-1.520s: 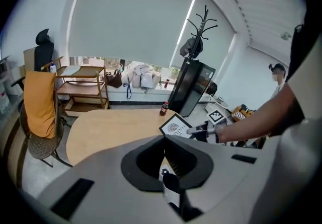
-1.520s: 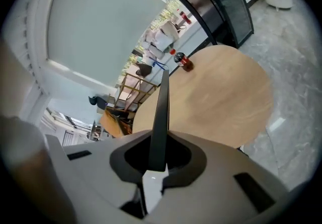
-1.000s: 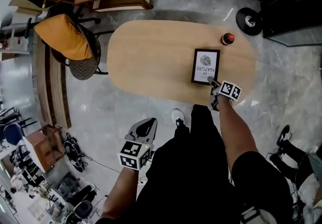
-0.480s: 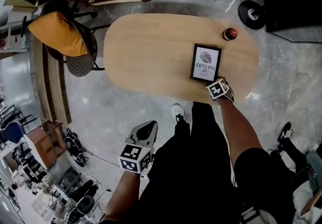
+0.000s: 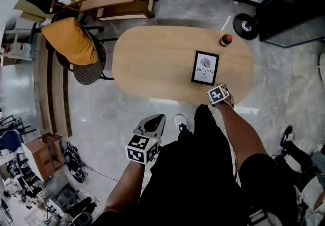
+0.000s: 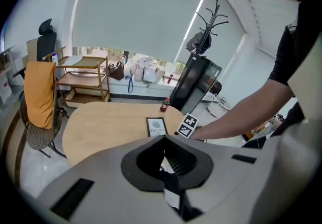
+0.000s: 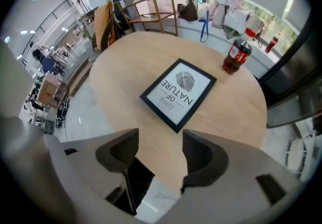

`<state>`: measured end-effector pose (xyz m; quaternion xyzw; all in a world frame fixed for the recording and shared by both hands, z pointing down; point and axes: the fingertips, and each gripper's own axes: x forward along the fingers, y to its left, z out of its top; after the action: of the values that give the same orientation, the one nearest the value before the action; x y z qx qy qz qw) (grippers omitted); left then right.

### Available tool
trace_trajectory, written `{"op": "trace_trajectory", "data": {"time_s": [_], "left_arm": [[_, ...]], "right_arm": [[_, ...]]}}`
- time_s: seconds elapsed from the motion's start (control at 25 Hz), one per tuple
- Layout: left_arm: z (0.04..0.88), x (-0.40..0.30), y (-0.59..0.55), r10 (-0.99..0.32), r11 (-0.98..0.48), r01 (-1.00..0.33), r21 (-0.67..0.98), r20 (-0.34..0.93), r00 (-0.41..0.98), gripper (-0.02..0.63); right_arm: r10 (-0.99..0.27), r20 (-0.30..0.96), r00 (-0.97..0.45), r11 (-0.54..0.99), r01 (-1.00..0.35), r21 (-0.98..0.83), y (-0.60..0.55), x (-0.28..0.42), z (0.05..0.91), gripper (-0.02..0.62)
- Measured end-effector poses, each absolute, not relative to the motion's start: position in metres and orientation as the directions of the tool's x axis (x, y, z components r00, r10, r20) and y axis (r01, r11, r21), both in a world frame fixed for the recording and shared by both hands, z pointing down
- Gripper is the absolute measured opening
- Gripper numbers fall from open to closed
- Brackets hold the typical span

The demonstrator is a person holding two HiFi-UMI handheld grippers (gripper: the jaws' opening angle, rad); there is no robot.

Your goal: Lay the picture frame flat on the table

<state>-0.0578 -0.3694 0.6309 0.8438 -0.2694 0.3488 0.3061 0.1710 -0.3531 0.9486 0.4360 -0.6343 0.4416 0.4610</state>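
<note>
One frame flat, both grippers empty

Head view: picture frame [image 5: 205, 68] lies on the table's [image 5: 152, 62] right half.
Left gripper view: left gripper [image 6: 166, 167] clenched.
Right gripper view: right gripper [image 7: 160, 142] released; a careless sweep could shove it into the cola bottle [image 7: 236, 56].

I see the frame [image 5: 205, 68] flat on the bench [image 5: 152, 62], toward its right end. A bottle [image 5: 225, 40] stands behind it, apart. My right tongs [image 7: 160, 140] hang at the bench's near edge, just before the frame, not touching. My left tongs [image 5: 152, 122] are well off to the left, over the floor [image 5: 111, 113].
</note>
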Motion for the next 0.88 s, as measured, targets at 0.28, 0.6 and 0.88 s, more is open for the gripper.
{"op": "trace_trajectory", "data": {"time_s": [0.28, 0.6, 0.88], "left_arm": [[0.599, -0.073, -0.348, -0.225, -0.773, -0.551, 0.315, 0.676, 0.702, 0.006], [0.573, -0.058, -0.311, -0.178, -0.857, -0.427, 0.290, 0.610, 0.772, 0.006], [0.557, -0.041, -0.281, -0.203, -0.869, -0.424, 0.254, 0.599, 0.774, 0.006]], "right_arm": [[-0.476, 0.821, -0.314, 0.067, -0.944, -0.323, -0.325, 0.113, 0.800, 0.231], [-0.764, 0.512, -0.393, 0.061, -0.833, -0.550, -0.266, 0.070, 0.607, 0.017], [-0.780, 0.417, -0.466, 0.230, -0.834, -0.501, -0.232, 0.073, 0.544, 0.003]]}}
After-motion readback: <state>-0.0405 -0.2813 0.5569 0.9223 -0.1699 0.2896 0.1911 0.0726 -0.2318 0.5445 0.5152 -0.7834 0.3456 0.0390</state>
